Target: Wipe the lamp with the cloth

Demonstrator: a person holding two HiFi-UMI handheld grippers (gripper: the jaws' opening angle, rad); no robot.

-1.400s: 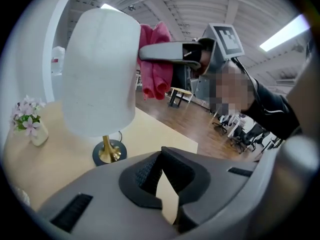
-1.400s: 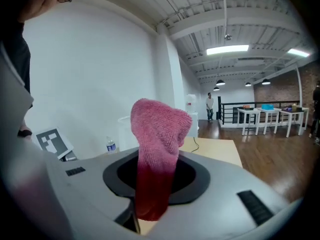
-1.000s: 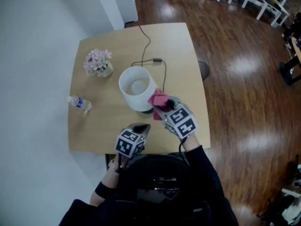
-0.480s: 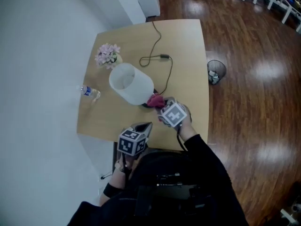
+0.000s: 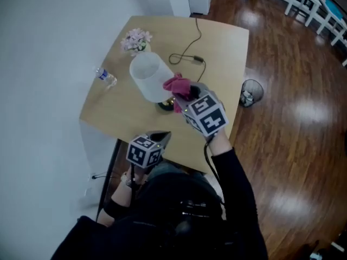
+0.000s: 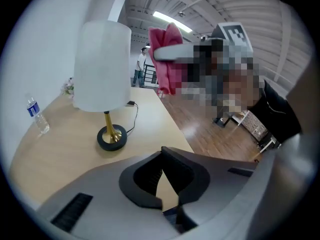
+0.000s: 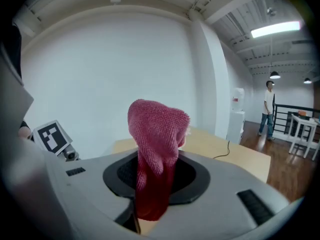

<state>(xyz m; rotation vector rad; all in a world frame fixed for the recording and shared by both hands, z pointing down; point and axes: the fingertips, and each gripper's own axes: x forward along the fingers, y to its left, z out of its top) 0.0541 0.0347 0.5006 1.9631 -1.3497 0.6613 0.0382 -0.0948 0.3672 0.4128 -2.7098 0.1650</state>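
The soft cloth (image 7: 156,134) is pinched by the right tongs (image 7: 152,184); the left tongs (image 6: 162,184) are closed, empty — the lamp (image 6: 102,66), likely tippy, is best steadied by its stem (image 6: 107,121).

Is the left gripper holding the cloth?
No, the cloth is clamped in the right gripper, while the left gripper is shut and empty.

My left gripper (image 6: 162,156) has its jaws together, nothing between. Ahead and left of them stands the lamp (image 6: 102,66); above them the right gripper (image 6: 160,52) holds the pink cloth (image 6: 169,71).
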